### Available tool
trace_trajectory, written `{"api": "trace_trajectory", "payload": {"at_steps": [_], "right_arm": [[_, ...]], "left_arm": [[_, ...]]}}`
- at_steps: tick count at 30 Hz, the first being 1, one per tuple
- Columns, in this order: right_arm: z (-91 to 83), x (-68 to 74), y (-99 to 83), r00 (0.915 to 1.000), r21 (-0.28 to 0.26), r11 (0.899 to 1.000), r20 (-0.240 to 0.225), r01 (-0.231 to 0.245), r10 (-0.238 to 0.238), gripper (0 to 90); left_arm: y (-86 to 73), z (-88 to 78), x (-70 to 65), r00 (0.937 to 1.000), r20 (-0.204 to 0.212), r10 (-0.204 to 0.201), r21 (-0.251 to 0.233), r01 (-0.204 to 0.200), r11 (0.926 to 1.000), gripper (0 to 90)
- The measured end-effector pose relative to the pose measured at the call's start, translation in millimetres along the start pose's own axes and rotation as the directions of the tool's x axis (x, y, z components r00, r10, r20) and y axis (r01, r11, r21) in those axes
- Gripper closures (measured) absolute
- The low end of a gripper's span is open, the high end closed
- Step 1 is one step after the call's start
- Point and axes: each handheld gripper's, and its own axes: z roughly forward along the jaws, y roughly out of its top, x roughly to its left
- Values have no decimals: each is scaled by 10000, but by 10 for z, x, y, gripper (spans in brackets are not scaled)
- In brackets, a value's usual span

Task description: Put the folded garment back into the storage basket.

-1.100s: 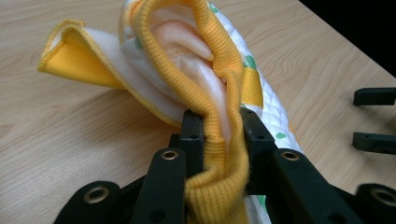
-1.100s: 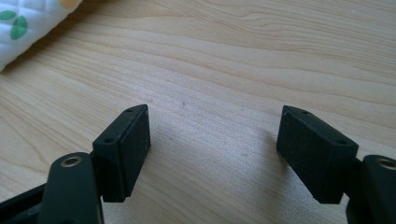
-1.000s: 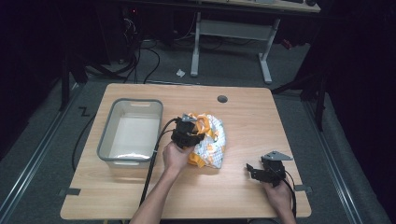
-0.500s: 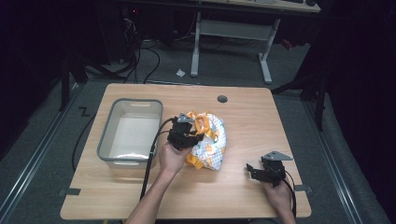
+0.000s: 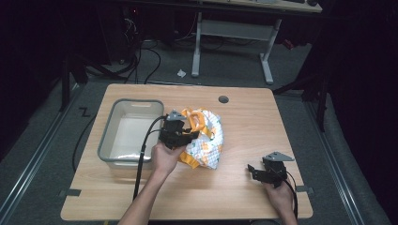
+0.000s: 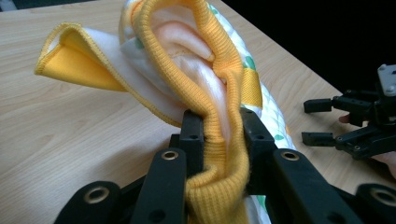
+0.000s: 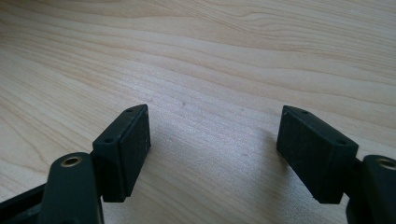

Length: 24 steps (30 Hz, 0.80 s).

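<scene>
2 black jaws pinch ribbed orange cuff (image 6: pixel 219 135), quilted garment (image 5: pixel 206 140).

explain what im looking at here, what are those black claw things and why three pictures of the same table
These are hand-held tools, not a robot: a person holds a two-jaw gripper in each hand, and each one carries a small camera.

The wide picture comes from a camera above the table. The other two look along each gripper's own black jaws.

On the wooden table stand a grey plastic bin, which looks empty, and beside it a bundled piece of clothing, white with a coloured print and orange ribbed trim.

The left gripper has its jaws shut on that orange trim, pinching it firmly. In the high view it sits at the garment's left edge, next to the bin.

The right gripper rests near the table's right front corner, its jaws open with only bare wood between them.
</scene>
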Motion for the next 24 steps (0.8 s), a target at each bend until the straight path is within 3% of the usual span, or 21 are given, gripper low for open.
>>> {"api": "trace_trajectory", "payload": {"at_steps": [15,24], "right_arm": [[0,0,0,10000,-2,10000,-1,-1,1,263],[0,0,1,10000,1,10000,3,-11,11,263]], "left_arm": [[9,-322,197,9986,-71,-534,-529,529,9972,748],[22,-500,268,9982,-261,-541,-771,520,9957,748]]}}
